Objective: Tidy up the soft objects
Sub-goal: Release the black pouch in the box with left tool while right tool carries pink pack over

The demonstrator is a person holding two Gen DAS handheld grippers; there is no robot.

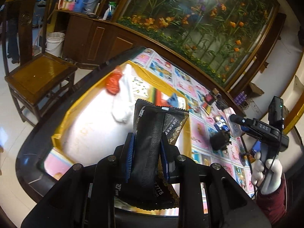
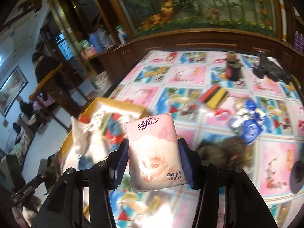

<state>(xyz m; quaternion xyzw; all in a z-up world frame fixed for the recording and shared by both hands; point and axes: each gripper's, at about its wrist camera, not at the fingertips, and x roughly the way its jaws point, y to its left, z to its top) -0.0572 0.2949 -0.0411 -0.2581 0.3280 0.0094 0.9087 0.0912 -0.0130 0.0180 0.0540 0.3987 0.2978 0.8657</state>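
My left gripper [image 1: 147, 142] is shut on a black foil pouch [image 1: 152, 133] with gold trim, held above the near part of a yellow-rimmed box [image 1: 62, 121]. Inside the box lie a white cloth [image 1: 123, 102], a red item [image 1: 113, 84] and colourful packs. My right gripper [image 2: 153, 150] is shut on a pink tissue pack [image 2: 154, 152], held over the patterned tablecloth [image 2: 190, 79] just right of the same box [image 2: 117, 104]. In the left wrist view, the right gripper [image 1: 235, 118] shows at the right, held by a white-gloved hand [image 1: 267, 172].
On the tablecloth lie a striped pack [image 2: 213, 96], a blue packet [image 2: 248, 126], a dark furry item [image 2: 224, 152], a black bag [image 2: 269, 70] and a small bottle [image 2: 232, 66]. A wooden chair [image 1: 38, 77] and white bucket [image 1: 55, 42] stand left of the table.
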